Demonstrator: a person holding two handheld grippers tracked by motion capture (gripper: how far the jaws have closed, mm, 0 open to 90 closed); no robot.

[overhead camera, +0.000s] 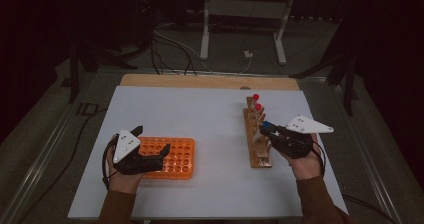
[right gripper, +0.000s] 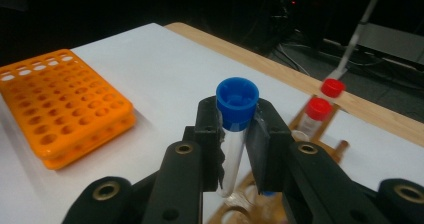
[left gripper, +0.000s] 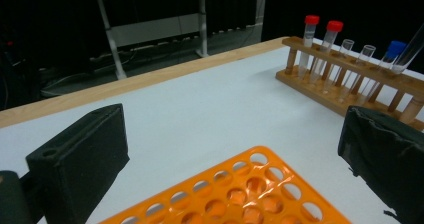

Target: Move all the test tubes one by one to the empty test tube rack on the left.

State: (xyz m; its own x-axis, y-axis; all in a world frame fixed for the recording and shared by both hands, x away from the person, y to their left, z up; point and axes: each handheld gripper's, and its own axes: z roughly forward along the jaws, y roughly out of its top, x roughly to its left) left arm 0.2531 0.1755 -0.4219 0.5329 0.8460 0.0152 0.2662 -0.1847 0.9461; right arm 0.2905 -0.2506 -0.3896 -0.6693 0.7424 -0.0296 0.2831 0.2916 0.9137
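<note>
The right gripper (right gripper: 235,149) is clamped on a blue-capped tube (right gripper: 235,134), jaws pressing its clear wall just under the cap. The tube stands near upright, its lower end just above the wooden rack (overhead camera: 257,139) at the right of the worktop (overhead camera: 210,119). The left gripper (overhead camera: 152,151) hangs with jaws apart and empty over the orange rack (overhead camera: 175,159).

Judgement: the step is carrying the tube across to the orange rack. Lift until the tip clears the wooden rack fully before moving sideways. Keep the tube vertical; the grip sits high, so swinging is likely. Choose one hole and lower straight. The left gripper could steady the orange rack.
</note>
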